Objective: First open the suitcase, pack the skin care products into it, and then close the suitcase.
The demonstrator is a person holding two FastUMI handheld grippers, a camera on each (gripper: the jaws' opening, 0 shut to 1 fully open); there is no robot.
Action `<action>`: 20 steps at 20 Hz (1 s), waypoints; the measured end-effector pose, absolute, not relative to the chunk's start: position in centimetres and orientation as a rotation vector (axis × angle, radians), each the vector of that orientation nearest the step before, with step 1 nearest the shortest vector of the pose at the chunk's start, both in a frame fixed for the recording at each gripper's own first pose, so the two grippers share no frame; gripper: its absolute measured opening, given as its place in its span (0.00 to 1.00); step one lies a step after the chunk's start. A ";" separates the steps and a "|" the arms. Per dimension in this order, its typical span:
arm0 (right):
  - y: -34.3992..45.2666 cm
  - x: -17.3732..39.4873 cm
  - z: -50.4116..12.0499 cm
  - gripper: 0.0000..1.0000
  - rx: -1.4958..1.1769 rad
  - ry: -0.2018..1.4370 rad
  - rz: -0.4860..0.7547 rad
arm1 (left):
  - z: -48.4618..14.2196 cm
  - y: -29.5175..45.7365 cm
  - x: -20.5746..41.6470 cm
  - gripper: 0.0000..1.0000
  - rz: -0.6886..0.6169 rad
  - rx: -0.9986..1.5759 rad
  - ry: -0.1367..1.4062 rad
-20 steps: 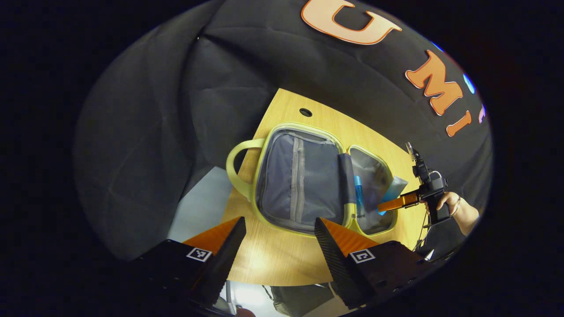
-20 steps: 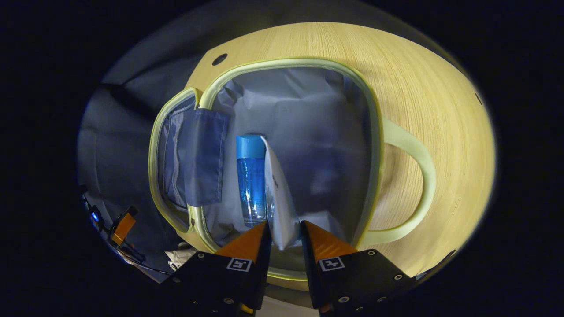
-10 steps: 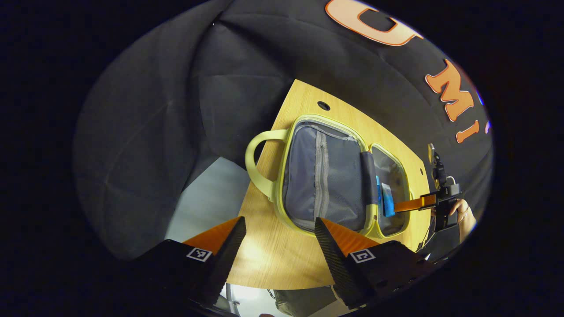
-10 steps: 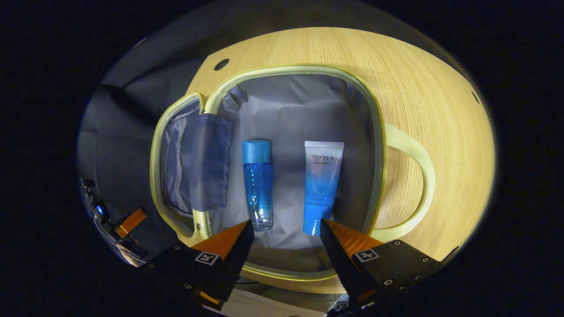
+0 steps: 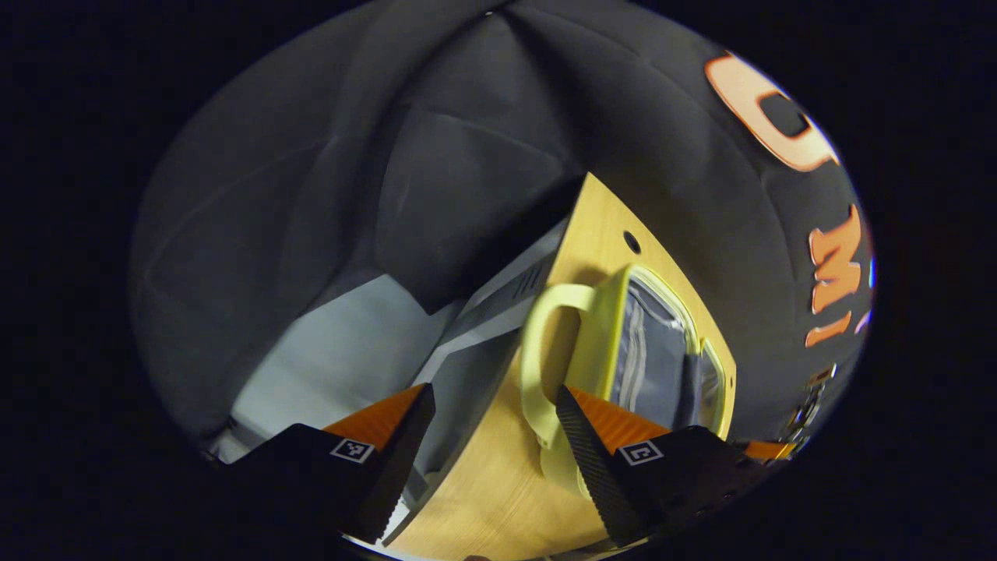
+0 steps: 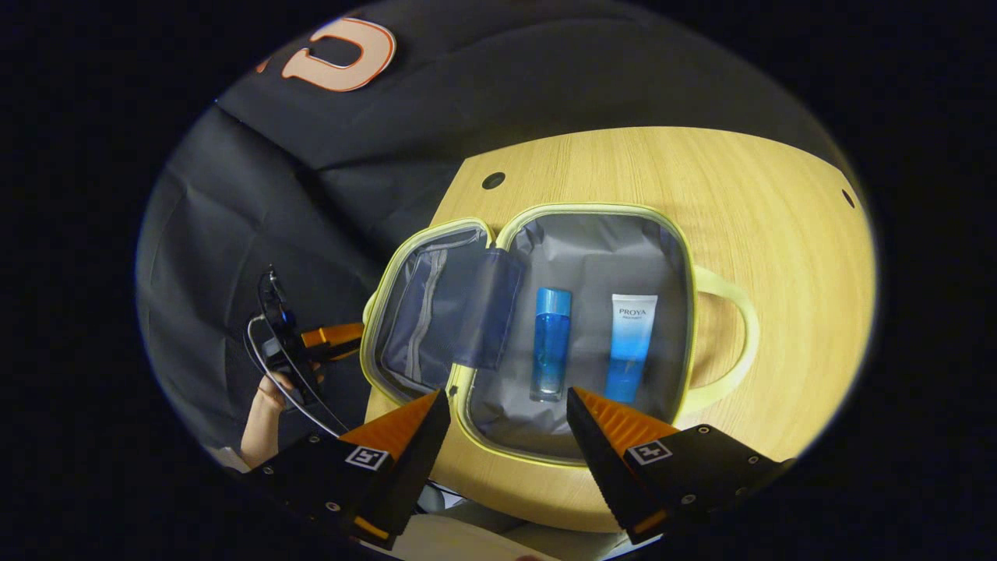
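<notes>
In the right gripper view the yellow-green suitcase (image 6: 592, 209) lies open flat on the wooden table (image 6: 716, 187), its lid (image 6: 424, 312) folded out to the left. Side by side on the grey lining of the base lie a blue bottle (image 6: 551, 343) and a white-and-blue tube (image 6: 629, 347). My right gripper (image 6: 506, 405) hovers open above the near rim, holding nothing. My left gripper (image 6: 331, 336), held by a hand (image 6: 269, 397), sits just left of the lid. In the left gripper view that gripper (image 5: 492, 405) is open, with the suitcase (image 5: 600, 327) and its handle (image 5: 537, 351) seen nearly edge-on.
The base's handle (image 6: 740, 343) sticks out to the right over the table. A round hole (image 6: 493, 180) sits in the tabletop behind the lid. In the left gripper view the table's edge (image 5: 498, 436) drops off to a grey floor (image 5: 335, 358).
My right gripper opened and let go of the tube, which now lies flat beside the bottle, then drew back and up. My left gripper dropped toward the table's edge by the lid.
</notes>
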State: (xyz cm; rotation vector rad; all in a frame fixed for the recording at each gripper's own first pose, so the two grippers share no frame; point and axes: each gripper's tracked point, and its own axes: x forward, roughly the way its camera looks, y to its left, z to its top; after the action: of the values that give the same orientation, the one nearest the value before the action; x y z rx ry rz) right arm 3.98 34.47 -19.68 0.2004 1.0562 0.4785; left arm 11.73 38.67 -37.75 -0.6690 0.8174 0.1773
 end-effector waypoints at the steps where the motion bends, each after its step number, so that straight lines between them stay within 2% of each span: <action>1: 34.2 3.8 -19.7 0.96 0.203 1.058 0.469 | -37.7 38.8 12.8 0.98 0.174 -0.746 0.793; 7: 31.2 3.3 -20.4 0.96 0.272 1.074 0.370 | -39.0 37.2 15.7 0.94 0.105 -0.850 0.779; 8: 30.5 3.4 -20.6 0.96 0.261 1.065 0.352 | -38.6 36.5 16.1 0.70 0.073 -0.859 0.777; 9: 30.2 3.5 -20.5 0.96 0.257 1.060 0.345 | -39.1 36.4 16.4 0.71 0.090 -0.833 0.793; 12: 29.9 3.3 -20.3 0.96 0.270 1.046 0.344 | -39.0 37.3 15.8 0.16 0.193 -0.801 0.834; 13: 29.8 3.4 -20.3 0.96 0.271 1.039 0.344 | -38.5 37.0 15.9 0.16 0.190 -0.772 0.833; 14: 29.4 3.3 -20.2 0.96 0.267 1.030 0.341 | -36.5 36.4 15.7 0.12 0.176 -0.711 0.818; 17: 28.6 2.9 -20.0 0.96 0.266 1.015 0.343 | -31.7 35.6 15.8 0.12 0.169 -0.543 0.781; 20: 26.9 3.3 -19.3 0.96 0.274 0.965 0.332 | -23.7 32.5 15.8 0.11 0.144 -0.425 0.689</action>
State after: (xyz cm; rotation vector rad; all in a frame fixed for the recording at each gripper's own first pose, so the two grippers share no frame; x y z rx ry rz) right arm 3.33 26.93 -19.31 0.2738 0.9649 0.3315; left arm 15.83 32.53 -23.69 -0.4252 0.6886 0.1443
